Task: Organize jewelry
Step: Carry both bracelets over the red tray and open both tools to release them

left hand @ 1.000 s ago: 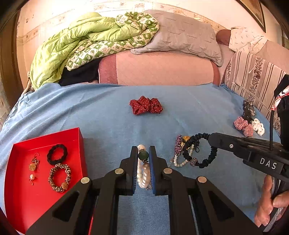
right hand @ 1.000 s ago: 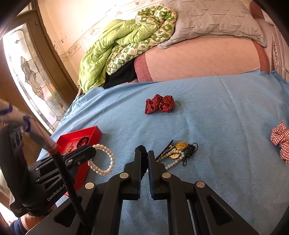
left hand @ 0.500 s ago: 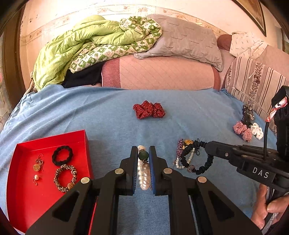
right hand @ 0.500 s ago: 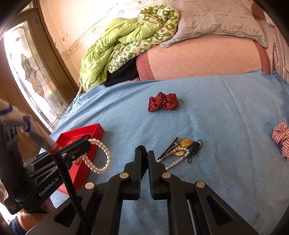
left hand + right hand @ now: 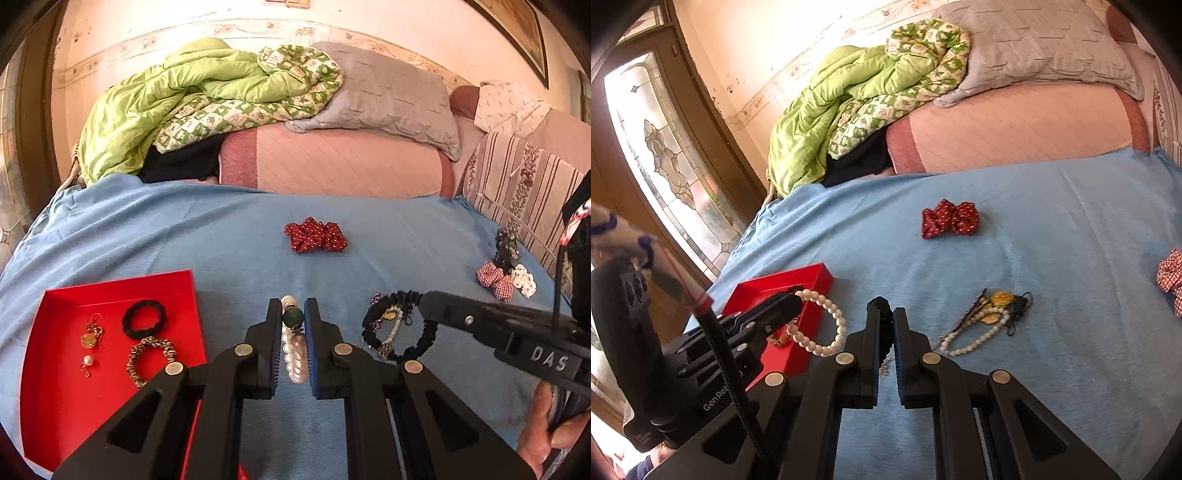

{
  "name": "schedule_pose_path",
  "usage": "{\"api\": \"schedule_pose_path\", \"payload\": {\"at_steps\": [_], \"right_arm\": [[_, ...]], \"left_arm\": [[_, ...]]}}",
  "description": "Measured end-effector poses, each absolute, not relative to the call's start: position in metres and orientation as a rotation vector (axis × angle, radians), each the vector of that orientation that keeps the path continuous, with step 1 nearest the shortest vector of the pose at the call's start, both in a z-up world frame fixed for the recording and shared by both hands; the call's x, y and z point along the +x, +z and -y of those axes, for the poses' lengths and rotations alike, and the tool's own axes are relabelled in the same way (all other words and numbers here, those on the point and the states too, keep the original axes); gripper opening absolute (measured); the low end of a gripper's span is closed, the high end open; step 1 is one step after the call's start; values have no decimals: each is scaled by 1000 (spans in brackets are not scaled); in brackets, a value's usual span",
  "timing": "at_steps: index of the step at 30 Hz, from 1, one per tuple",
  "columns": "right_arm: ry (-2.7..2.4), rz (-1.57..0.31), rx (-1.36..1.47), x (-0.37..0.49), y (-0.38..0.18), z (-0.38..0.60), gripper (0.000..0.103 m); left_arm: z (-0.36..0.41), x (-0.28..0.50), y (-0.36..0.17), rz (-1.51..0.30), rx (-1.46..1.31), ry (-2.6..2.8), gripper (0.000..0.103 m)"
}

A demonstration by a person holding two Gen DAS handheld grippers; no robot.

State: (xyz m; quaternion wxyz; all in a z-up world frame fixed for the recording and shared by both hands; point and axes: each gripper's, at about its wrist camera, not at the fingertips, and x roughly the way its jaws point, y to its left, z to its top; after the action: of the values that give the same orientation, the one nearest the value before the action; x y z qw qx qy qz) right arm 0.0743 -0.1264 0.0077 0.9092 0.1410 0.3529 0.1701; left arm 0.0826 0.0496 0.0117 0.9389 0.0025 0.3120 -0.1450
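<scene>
While both grippers hang above the blue bedspread, each has something pinched: the left gripper is clamped on a pearl bracelet with a green bead at its top, the strand drooping between the jaws, and the right gripper is closed narrow on a black beaded loop that dangles from its tips. Just left of the left gripper lies the red tray, already holding a black hair tie, a leopard-print bracelet and 2 small earrings. Directly under the black loop sits a tangle of pale beads and gold charms, and my worry is that the loop snags a strand there and drags it along. The pearls look slippery and are caught only near the top, so a jolt could let them slide out short of the tray, or catch its near wall. A red dotted scrunchie waits farther up the bed
</scene>
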Motion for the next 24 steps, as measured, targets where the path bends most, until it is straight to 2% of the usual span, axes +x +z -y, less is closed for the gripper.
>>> {"api": "schedule_pose_path", "payload": {"at_steps": [14,24], "right_arm": [[441,-751,277,75,5,68,8],[609,-773,248,69,3,-2,8]], "left_arm": [[-130,65,36,-588,-123,-177,11],[-207,56,18,-652,-203,-28,11]]}}
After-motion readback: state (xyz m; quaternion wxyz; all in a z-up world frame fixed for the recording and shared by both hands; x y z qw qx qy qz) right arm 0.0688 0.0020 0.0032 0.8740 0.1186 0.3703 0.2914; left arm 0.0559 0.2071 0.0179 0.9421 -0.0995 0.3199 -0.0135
